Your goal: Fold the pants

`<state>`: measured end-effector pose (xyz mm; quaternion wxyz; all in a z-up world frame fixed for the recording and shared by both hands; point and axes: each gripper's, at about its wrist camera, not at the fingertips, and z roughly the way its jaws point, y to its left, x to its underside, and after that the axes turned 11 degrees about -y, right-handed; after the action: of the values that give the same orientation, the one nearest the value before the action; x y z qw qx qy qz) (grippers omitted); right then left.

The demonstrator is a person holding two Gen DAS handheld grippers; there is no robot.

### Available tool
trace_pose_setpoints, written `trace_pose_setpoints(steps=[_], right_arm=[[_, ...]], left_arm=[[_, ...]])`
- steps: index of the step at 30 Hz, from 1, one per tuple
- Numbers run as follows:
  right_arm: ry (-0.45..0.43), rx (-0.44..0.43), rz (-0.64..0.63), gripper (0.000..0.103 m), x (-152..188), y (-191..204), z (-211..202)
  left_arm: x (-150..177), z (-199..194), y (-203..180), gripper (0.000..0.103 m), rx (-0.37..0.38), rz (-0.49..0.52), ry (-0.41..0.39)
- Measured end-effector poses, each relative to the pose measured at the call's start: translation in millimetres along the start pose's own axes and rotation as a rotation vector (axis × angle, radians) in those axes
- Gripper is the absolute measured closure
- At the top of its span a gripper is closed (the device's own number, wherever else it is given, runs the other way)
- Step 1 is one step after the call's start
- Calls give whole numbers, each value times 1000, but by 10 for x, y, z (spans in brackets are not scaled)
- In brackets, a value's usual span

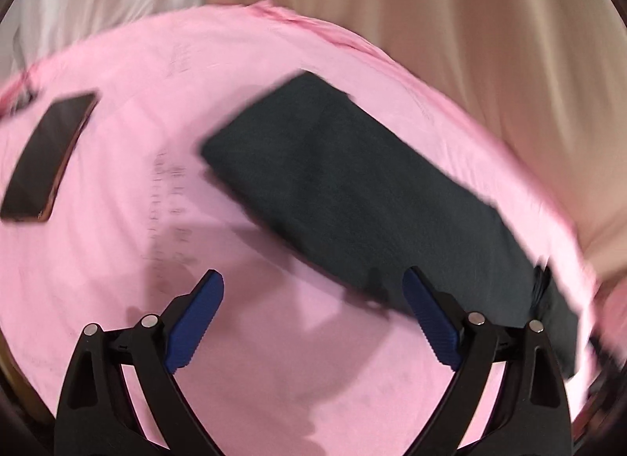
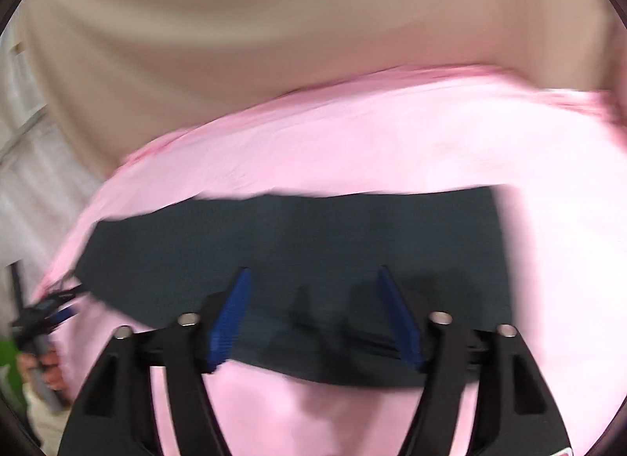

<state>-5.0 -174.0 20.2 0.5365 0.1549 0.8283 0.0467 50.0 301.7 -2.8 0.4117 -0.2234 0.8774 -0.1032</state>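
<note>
The dark pants [image 1: 352, 197] lie folded into a long narrow strip on the pink sheet [image 1: 117, 260]. In the left wrist view my left gripper [image 1: 313, 279] is open and empty, above the sheet by the strip's near edge. In the right wrist view the pants [image 2: 313, 236] stretch left to right, and my right gripper [image 2: 313, 279] is open and empty just above their near edge. The left gripper [image 2: 47, 311] shows blurred at the strip's left end in that view. Both views are motion-blurred.
A dark phone [image 1: 51, 158] lies on the sheet at the left. Beige curtains [image 1: 470, 25] hang behind the pink surface, also in the right wrist view [image 2: 274, 44]. The sheet's far edge [image 2: 352, 87] curves across.
</note>
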Motion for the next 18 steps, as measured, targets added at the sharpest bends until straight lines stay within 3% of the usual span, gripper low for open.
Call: trace_pose_setpoints(steps=[3, 5, 7, 11, 15, 18], right_arm=[[35, 103, 152, 33, 93, -587, -49], [54, 109, 223, 33, 190, -813, -26], [78, 88, 270, 33, 281, -930, 44], [78, 15, 304, 32, 378, -862, 149], [80, -23, 304, 32, 343, -724, 265], [94, -56, 288, 37, 323, -687, 370]], left_arm=[[-146, 40, 249, 12, -10, -110, -14], [-222, 90, 316, 12, -41, -135, -27], [-290, 205, 334, 12, -18, -161, -16], [-359, 484, 305, 11, 27, -208, 49], [-366, 519, 204, 10, 27, -199, 34], [-337, 503, 158, 10, 4, -182, 18]])
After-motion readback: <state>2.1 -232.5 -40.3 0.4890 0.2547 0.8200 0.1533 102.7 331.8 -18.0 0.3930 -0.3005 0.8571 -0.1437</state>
